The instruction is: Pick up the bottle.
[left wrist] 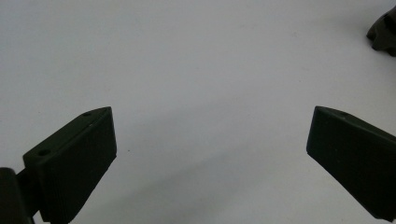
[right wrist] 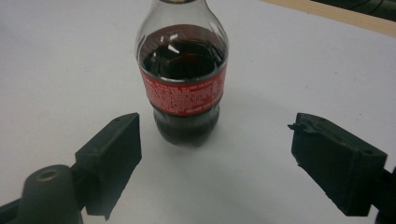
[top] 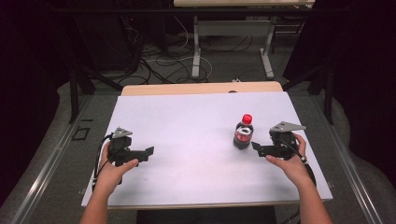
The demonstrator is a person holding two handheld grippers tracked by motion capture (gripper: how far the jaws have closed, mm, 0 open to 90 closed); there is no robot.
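So my right gripper point(right wrist: 215, 154) is spread wide just short of the cola bottle point(right wrist: 183, 74), which stands upright and untouched on the white table point(top: 187, 121), with closing and lifting left, and my left gripper point(left wrist: 210, 154) gapes idle.

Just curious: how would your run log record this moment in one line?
right tool: open, facing cola bottle | left tool: open, nothing held | bottle upright

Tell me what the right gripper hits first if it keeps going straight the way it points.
Most likely the cola bottle: it stands upright just ahead of the open right gripper, slightly toward one jaw, with bare table in between. Depth is hard to judge.
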